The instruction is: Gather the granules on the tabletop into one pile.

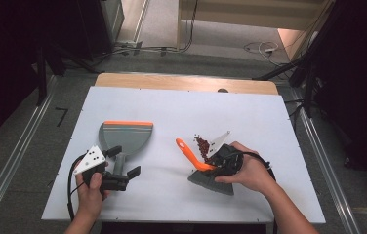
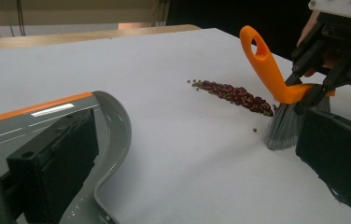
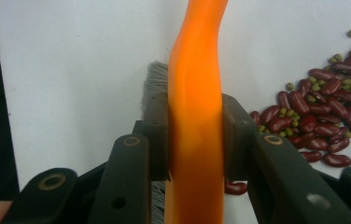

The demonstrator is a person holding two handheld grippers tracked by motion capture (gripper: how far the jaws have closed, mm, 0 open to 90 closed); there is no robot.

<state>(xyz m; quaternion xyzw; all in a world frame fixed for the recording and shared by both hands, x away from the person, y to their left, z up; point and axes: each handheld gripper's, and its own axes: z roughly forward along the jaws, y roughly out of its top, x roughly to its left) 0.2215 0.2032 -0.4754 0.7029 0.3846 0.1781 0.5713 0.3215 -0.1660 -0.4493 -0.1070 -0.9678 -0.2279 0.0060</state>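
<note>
A grey dustpan (image 1: 125,134) (image 2: 33,126) with an orange front lip lies flat at the left of the white table (image 1: 172,107). My left gripper (image 1: 124,161) (image 2: 197,140) rests at the pan's handle end with its jaws wide apart; bare table shows between them. A hand brush (image 1: 190,152) (image 2: 263,60) (image 3: 197,70) with an orange handle and grey bristles stands bristles-down at the right. My right gripper (image 1: 216,163) (image 3: 195,135) is shut on its handle. A heap of red and green beans (image 1: 202,145) (image 2: 234,93) (image 3: 323,112) lies just beyond the bristles.
The table's wooden back edge (image 1: 186,82) runs behind the white surface. Cables (image 1: 262,48) lie on the floor beyond it. Metal rails (image 1: 318,146) flank both sides. A broad stretch of white surface separates the dustpan from the beans.
</note>
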